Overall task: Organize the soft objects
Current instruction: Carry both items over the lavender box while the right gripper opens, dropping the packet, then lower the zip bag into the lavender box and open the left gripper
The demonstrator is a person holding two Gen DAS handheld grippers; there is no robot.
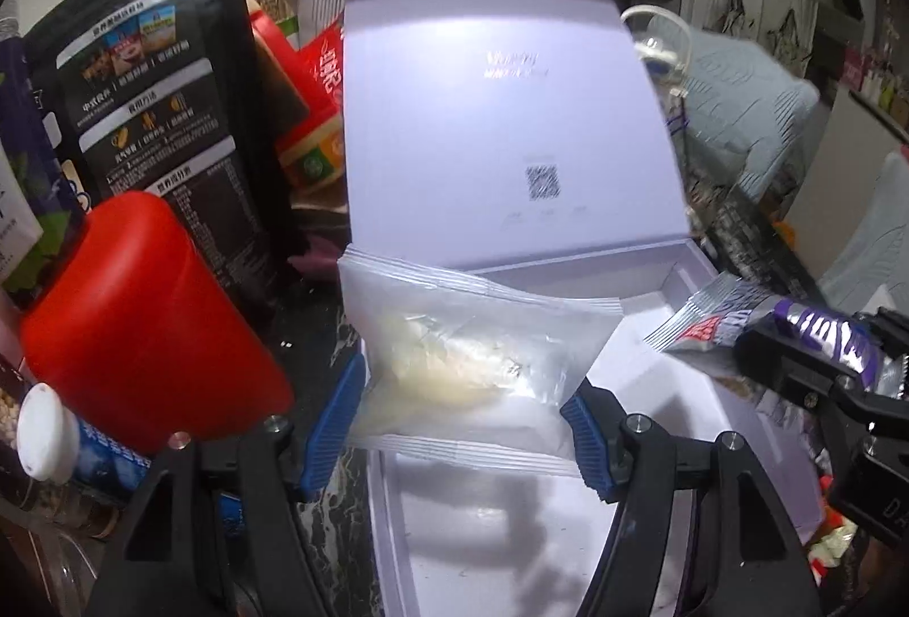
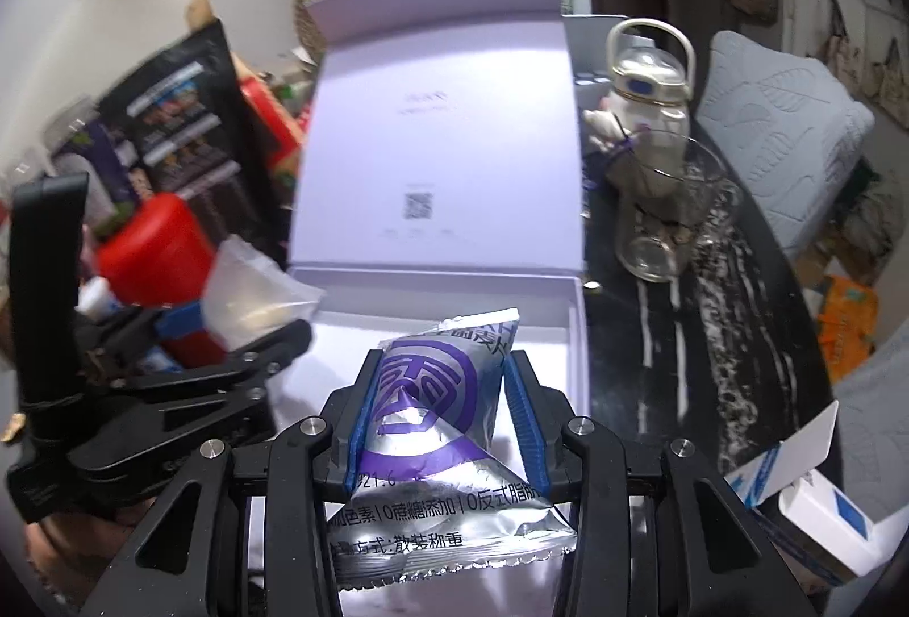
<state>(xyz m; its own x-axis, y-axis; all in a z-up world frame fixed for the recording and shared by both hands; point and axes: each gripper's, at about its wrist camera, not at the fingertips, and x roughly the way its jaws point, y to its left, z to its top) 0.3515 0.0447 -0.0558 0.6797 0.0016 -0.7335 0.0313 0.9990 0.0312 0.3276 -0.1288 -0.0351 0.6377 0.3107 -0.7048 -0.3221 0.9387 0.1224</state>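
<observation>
Pinching clear pouch [image 1: 471, 361] between left claw [image 1: 466, 424] pads

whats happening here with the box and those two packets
A person holds a tool in each hand over an open white lidded box. The left tool grips a clear plastic pouch of pale contents; the right tool grips a silver and purple foil snack packet. Neither is in the box yet.

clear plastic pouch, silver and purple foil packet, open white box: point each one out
clear plastic pouch [image 1: 471, 361], left wrist view, its filled middle
silver and purple foil packet [image 2: 437, 390], right wrist view, printed front
open white box [image 2: 437, 128], right wrist view, raised lid
</observation>
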